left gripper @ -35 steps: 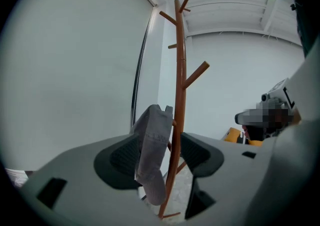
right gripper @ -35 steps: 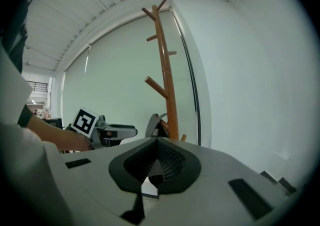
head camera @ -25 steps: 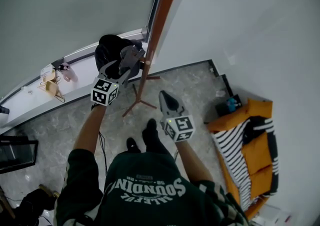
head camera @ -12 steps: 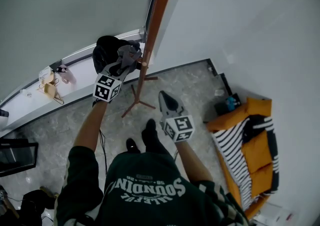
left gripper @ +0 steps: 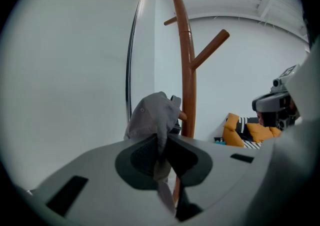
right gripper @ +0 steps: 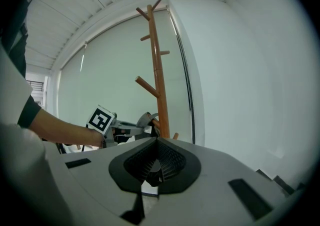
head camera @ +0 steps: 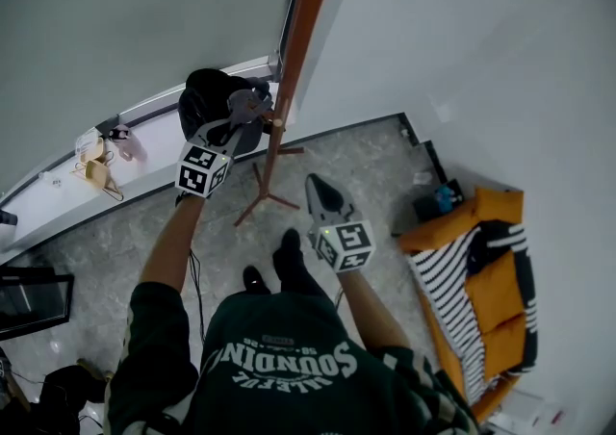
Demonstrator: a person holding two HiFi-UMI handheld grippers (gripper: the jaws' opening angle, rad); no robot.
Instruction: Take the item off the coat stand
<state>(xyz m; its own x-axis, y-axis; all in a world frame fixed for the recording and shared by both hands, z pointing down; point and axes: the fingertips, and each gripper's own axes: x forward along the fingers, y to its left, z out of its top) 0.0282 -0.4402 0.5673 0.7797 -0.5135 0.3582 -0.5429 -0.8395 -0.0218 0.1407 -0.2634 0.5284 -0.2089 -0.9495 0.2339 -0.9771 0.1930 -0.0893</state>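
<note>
The grey cap [left gripper: 151,115] is pinched by its fabric between the jaws of the left gripper [left gripper: 161,151], which have just been closing and now press on it; a fold of the cloth trails down between the pads. The right gripper [head camera: 323,195] hangs lower and closer to the person's body, apart from the stand, its jaws drawn together with nothing between them. Just beyond the left jaws, the cap hangs at a short peg [left gripper: 183,116] of the wooden coat stand [left gripper: 187,77], close beside the upright brown pole. A dark item [head camera: 204,98] hangs on the stand just behind the cap. Further off, past the stand's splayed feet on the grey stone floor [head camera: 366,159], an orange sofa [head camera: 486,274] with a striped cushion [head camera: 452,284] stands against the white wall.
</note>
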